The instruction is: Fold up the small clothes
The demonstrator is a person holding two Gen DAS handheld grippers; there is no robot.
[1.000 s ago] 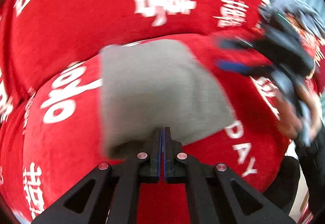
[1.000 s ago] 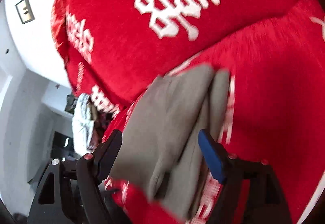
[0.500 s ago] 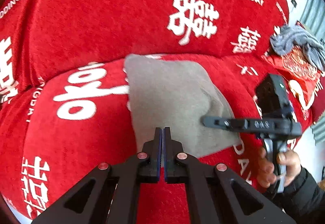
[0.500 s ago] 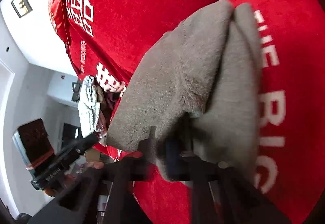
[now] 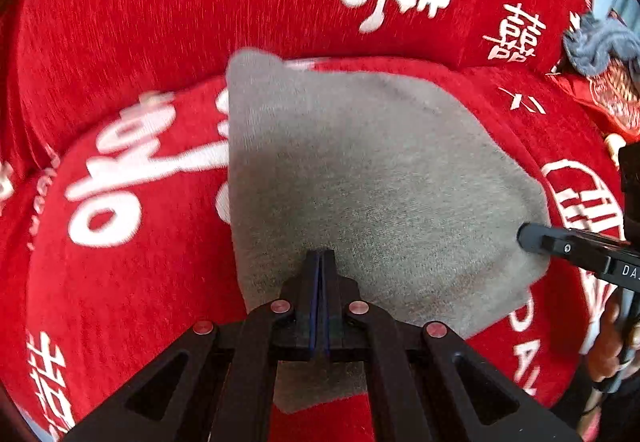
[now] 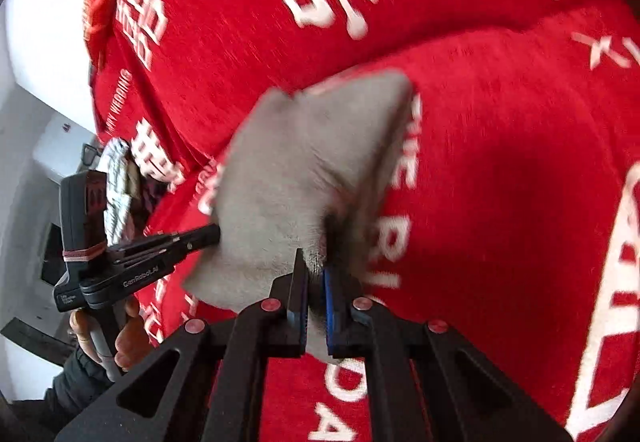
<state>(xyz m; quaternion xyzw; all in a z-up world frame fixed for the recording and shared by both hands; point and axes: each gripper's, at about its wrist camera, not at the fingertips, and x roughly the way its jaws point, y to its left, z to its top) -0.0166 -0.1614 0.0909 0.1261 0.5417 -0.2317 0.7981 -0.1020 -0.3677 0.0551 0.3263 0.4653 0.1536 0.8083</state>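
Grey cloth [image 5: 360, 177] lies on red sofa [image 5: 120, 282] seat, near front edge. Left gripper [image 5: 319, 262] and right gripper [image 6: 316, 274] both clenched on cloth's near edge. Likely soft, light, limp; grip corners.

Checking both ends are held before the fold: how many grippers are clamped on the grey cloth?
2. The left gripper pinches the near edge of the grey cloth; the right gripper grips its other edge, cloth bunched between its pads.
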